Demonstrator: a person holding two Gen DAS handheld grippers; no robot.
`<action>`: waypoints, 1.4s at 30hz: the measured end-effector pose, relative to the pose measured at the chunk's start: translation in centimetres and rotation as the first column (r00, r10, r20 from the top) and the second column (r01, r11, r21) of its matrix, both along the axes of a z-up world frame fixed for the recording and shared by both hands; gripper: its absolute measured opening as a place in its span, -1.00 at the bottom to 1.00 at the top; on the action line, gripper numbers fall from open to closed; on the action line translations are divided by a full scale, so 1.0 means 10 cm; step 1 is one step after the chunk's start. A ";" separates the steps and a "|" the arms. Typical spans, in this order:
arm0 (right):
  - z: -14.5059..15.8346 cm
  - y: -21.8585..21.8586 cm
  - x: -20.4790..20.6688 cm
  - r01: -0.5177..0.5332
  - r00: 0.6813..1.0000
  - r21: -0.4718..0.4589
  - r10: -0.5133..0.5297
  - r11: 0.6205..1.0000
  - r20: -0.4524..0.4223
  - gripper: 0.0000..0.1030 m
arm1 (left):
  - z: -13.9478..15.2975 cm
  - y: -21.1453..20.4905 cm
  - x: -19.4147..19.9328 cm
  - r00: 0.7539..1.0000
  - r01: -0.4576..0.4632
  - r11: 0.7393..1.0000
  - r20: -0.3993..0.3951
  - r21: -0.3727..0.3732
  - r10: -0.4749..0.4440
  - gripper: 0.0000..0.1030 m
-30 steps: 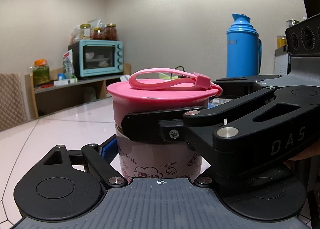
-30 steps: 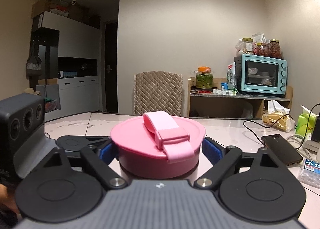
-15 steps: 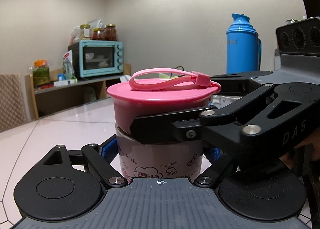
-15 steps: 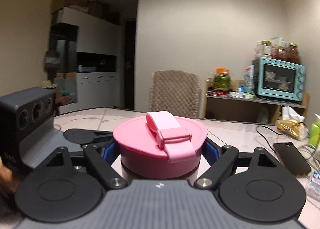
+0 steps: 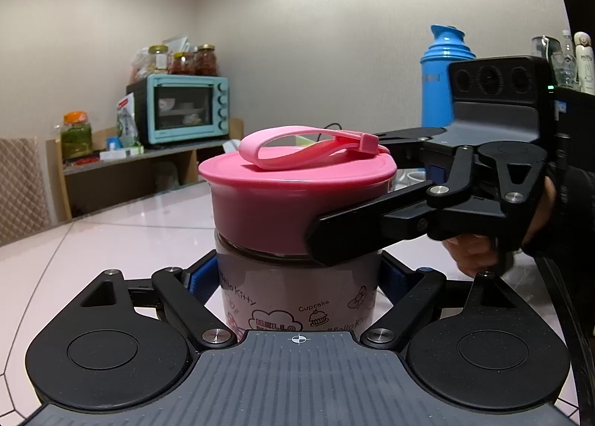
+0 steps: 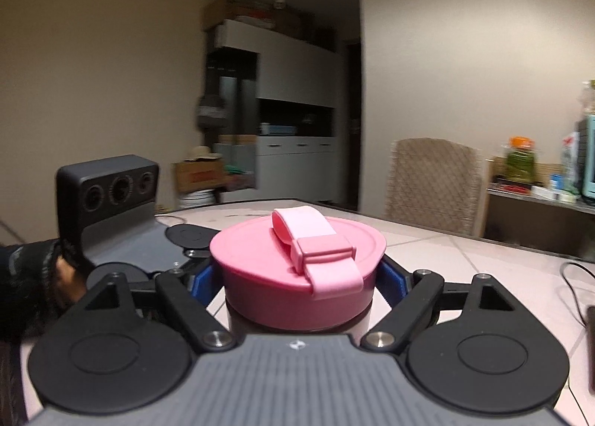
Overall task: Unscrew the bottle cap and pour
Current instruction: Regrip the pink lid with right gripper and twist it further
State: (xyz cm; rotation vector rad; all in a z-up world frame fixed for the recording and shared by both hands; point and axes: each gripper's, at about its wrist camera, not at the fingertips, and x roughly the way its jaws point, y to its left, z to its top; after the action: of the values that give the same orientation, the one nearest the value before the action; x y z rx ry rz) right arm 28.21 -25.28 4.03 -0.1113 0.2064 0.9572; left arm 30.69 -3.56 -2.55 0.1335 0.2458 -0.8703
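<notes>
A bottle (image 5: 297,295) with Hello Kitty print stands upright on the table, topped by a wide pink cap (image 5: 282,195) with a pink strap loop. My left gripper (image 5: 297,277) is shut on the bottle body, its blue pads on both sides. My right gripper (image 6: 299,277) is shut on the pink cap (image 6: 297,273), blue pads against its sides. In the left wrist view the right gripper (image 5: 349,236) reaches in from the right, held by a hand. The left gripper's camera block (image 6: 108,191) shows at the left of the right wrist view.
A pale tiled table (image 5: 122,232) carries the bottle. A blue thermos (image 5: 442,80) stands behind at the right. A teal toaster oven (image 5: 182,109) with jars sits on a shelf. A padded chair (image 6: 431,184) stands at the far table edge.
My right gripper has swung around the cap, turning it; its view has panned from the oven shelf toward the cabinets. The left gripper and bottle have stayed still.
</notes>
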 end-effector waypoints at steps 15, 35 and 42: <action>0.10 -0.01 -0.08 0.006 1.000 -0.035 -0.005 0.999 0.021 0.98 | 0.00 -0.01 0.04 1.000 -0.001 1.000 -0.004 -0.002 0.001 0.74; 0.17 0.31 -0.66 0.453 0.891 0.011 -0.453 0.892 0.029 1.00 | 0.00 -0.02 0.04 1.000 -0.002 1.000 -0.003 -0.001 0.002 0.74; 0.06 0.47 -0.60 0.519 0.853 -0.015 -0.518 0.854 0.058 1.00 | -0.01 -0.02 0.04 1.000 -0.002 1.000 -0.003 -0.001 0.002 0.74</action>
State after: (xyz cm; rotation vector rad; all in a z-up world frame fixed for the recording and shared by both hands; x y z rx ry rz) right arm 22.17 -20.57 4.62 -0.1002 0.1895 0.4077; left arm 31.08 -3.74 -2.60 0.1309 0.2476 -0.8689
